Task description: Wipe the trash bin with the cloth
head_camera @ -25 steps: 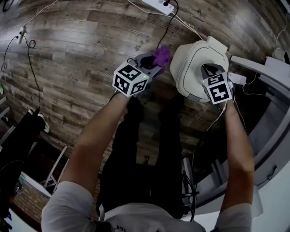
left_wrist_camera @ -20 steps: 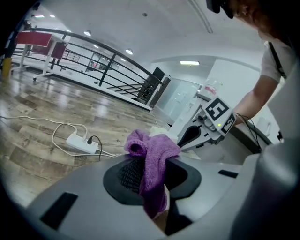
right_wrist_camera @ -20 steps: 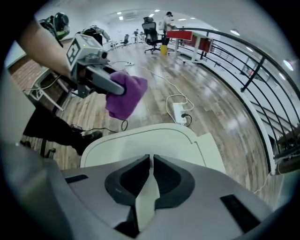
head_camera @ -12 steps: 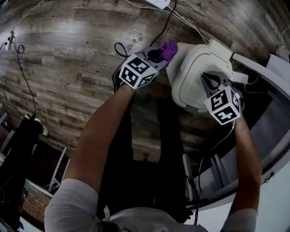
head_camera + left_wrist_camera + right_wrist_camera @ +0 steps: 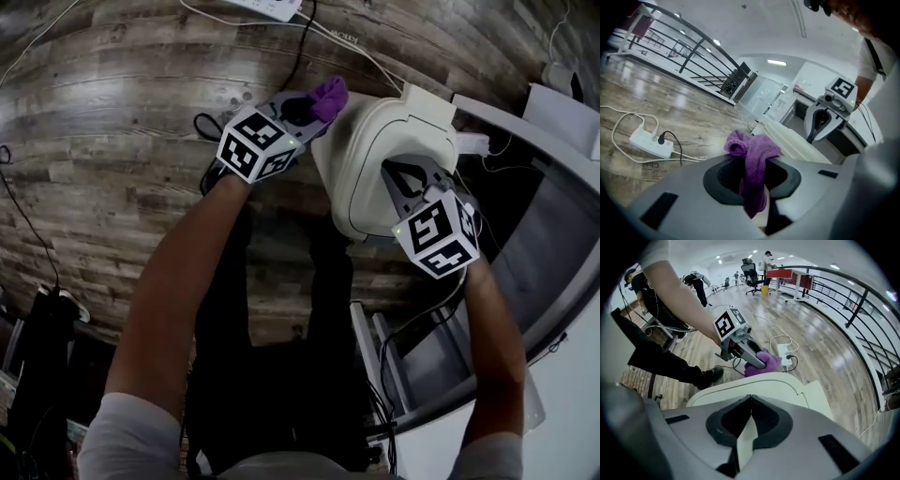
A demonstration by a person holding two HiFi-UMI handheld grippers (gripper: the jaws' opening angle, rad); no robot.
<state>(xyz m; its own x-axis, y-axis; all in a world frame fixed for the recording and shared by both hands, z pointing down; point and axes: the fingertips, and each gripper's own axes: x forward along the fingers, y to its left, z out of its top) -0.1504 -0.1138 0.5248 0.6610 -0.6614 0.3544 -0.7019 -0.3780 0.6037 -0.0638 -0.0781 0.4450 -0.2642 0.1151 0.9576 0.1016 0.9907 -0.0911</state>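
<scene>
Left gripper (image 5: 751,174) clamped on the purple cloth (image 5: 752,150), which bulges past its jaw tips beside the trash bin (image 5: 370,155) just ahead (contact cannot be confirmed), presumably poised to wipe. Right gripper (image 5: 750,399), jaws just closed together on nothing, points steeply down at the bin beneath, likely steadying it; the left forearm reaches out nearly level.

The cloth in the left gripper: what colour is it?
Purple cloth, clearest in the left gripper view.

Grey short sleeves (image 5: 131,436), black trousers (image 5: 272,375); grey left gripper (image 5: 314,101) and right gripper (image 5: 401,176) bear black-and-white marker cubes (image 5: 255,145).
</scene>
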